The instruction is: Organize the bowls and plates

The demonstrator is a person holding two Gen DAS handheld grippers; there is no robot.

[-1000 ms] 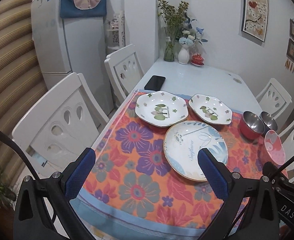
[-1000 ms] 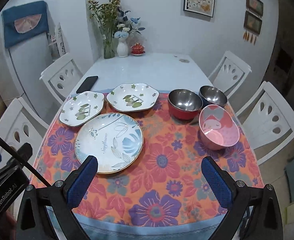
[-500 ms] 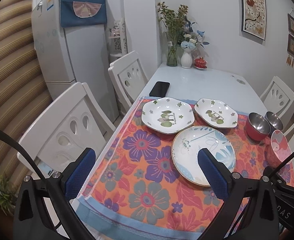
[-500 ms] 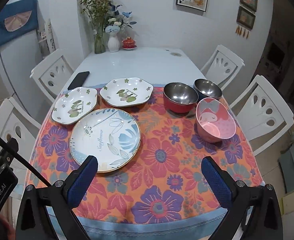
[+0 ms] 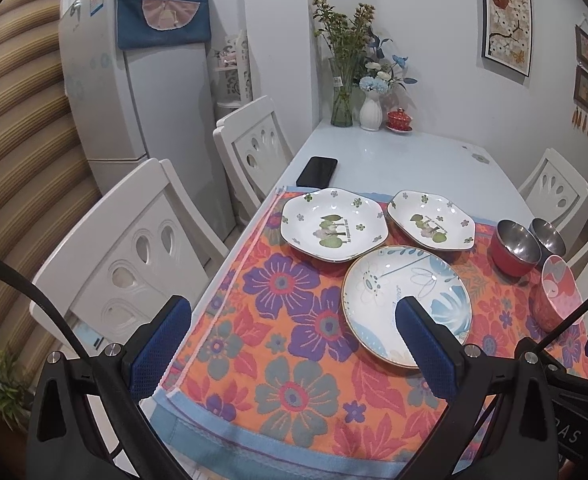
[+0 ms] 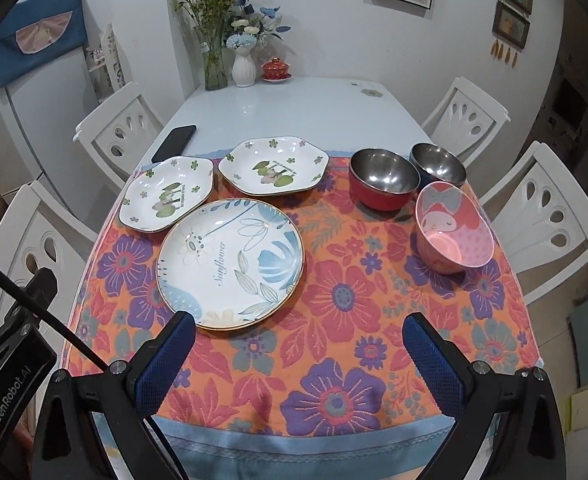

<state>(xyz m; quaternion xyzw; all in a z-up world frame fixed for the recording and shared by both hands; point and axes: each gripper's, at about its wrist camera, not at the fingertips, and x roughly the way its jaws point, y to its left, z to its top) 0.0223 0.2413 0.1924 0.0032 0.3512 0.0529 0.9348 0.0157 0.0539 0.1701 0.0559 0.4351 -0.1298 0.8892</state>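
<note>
On the floral cloth [image 6: 333, 320] lie a round blue-leaf plate [image 6: 230, 262] [image 5: 405, 300] and behind it two scalloped white plates, one on the left [image 6: 166, 196] [image 5: 331, 224] and one on the right [image 6: 274, 170] [image 5: 431, 224]. To the right stand a red steel-lined bowl [image 6: 383, 182] [image 5: 513, 246], a dark steel bowl [image 6: 437, 164] [image 5: 547, 234] and a pink cartoon bowl [image 6: 453, 228] [image 5: 557, 296]. My left gripper [image 5: 294, 332] and right gripper [image 6: 297, 352] are both open and empty, above the cloth's near edge.
A black phone [image 6: 174, 138] lies on the bare white table [image 6: 294, 108] behind the cloth. Vases with flowers [image 6: 244, 60] and a red lidded cup [image 6: 276, 70] stand at the far end. White chairs [image 6: 549, 216] ring the table. A fridge [image 5: 142, 88] stands to the left.
Both grippers have drawn back and up from the table, so the dishes sit farther away in both views. The dishes have not moved.
</note>
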